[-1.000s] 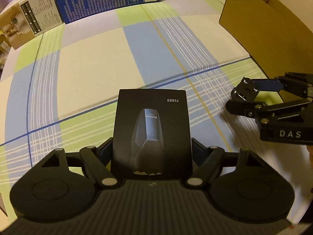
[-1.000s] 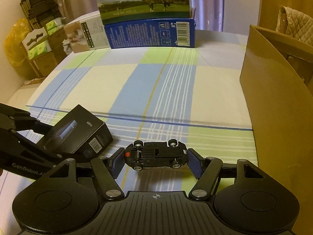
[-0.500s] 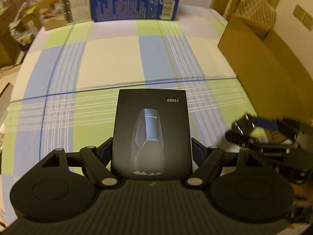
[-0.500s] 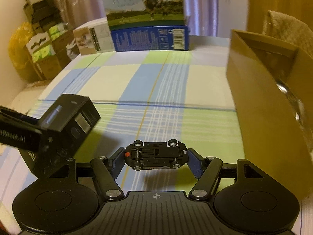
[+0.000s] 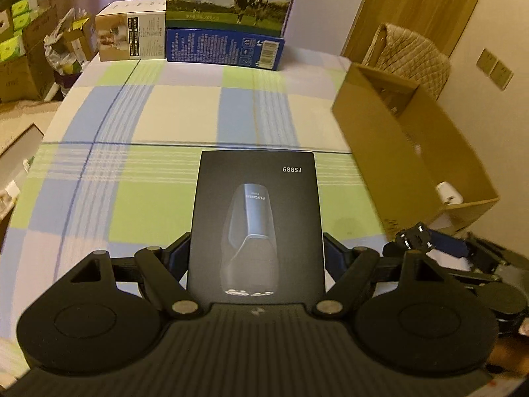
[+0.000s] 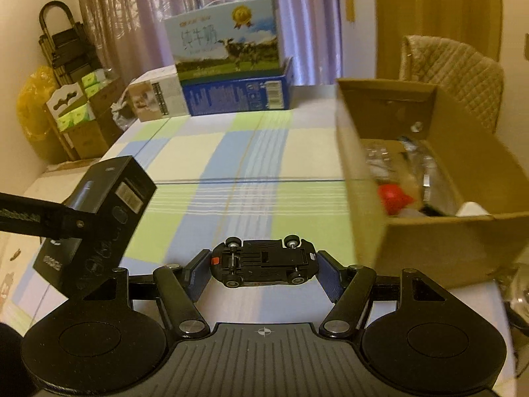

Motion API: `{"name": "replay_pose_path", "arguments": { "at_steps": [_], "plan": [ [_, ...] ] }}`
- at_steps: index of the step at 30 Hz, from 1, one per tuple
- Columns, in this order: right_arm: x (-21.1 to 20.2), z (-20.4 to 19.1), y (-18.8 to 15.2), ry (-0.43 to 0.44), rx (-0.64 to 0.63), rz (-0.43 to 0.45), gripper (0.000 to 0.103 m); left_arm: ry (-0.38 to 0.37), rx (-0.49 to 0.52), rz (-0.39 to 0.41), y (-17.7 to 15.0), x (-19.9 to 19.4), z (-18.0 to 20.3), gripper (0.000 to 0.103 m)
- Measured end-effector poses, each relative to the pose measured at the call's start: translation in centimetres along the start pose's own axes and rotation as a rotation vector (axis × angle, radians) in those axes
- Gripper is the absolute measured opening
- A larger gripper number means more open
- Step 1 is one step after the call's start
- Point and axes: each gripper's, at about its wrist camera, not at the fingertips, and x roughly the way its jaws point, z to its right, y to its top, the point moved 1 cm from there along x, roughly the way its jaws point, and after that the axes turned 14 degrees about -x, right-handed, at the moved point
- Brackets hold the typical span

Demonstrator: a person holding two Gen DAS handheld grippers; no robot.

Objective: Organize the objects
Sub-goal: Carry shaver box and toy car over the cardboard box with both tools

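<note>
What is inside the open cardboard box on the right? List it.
Inside the cardboard box: a red object, a white object at the near corner, and clear shiny items. The near wall hides the bottom.

Black ribbed tool (image 6: 264, 261) body, round discs, silver screws, blue fingertips (image 6: 198, 274)

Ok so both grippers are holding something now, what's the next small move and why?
Probably carry the right gripper rightward over the open cardboard box and let go of the toy car there. The car is held wheels up between the fingers, clear of the tablecloth, and the box beside it already holds other items. The left gripper can follow with the black shaver box.
</note>
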Motion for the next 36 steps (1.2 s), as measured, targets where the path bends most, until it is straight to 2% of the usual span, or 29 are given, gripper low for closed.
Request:
{"name": "replay_pose_path", "arguments": {
  "at_steps": [8,16,24,36],
  "plan": [
    [-4.5,3.0,-1.2,-0.059,0.034,0.036,0.064,-0.035,-0.011,0.005,-2.7,-1.9,2.8,0.076],
    [-7.4,5.6,-2.5,-0.106,0.066,0.049,0.064,-0.074,0.011,-0.010,-4.4,-2.3,6.1,0.076],
    [-9.3,8.1,-3.3,-0.166,0.083,0.056,0.064,-0.142,0.040,-0.053,-5.8,-1.9,9.6,0.076],
    [-10.7,11.7,-3.9,-0.228,0.128,0.057,0.064,-0.187,0.074,-0.077,-5.7,-1.3,13.3,0.076]
  ]
}}
